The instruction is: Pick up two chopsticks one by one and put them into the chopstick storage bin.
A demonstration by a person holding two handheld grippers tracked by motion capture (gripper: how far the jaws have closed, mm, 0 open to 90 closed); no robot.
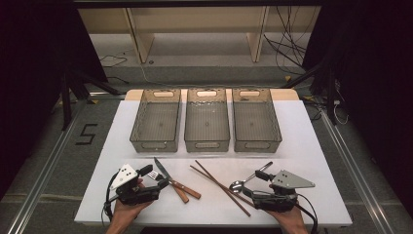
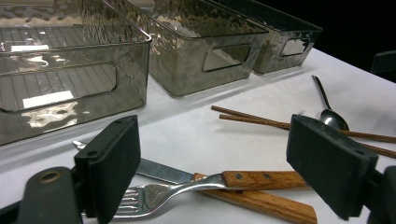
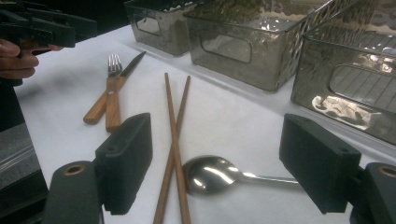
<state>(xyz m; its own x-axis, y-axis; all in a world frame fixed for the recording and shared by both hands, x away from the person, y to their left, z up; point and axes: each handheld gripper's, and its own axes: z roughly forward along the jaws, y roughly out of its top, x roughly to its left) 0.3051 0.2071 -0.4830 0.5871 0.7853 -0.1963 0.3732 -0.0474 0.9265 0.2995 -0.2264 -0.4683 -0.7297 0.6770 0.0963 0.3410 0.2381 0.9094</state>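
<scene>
On the white desk (image 1: 302,146), the left hand-held gripper (image 2: 215,172) hangs wide open, straddling the fork (image 2: 177,191) that seems to rest across the knife (image 2: 161,170), while the right hand-held gripper (image 3: 217,168), equally wide, frames the spoon (image 3: 212,173) just beside the chopsticks (image 3: 173,140).

Sitting on the table: three clear bins (image 1: 156,122) (image 1: 207,122) (image 1: 255,122) in a far row, two chopsticks (image 1: 221,186) (image 1: 214,179), one fork (image 1: 173,182), one knife (image 1: 168,178), one spoon (image 1: 246,180). Hovering near: two grippers (image 1: 153,175) (image 1: 260,181).
</scene>
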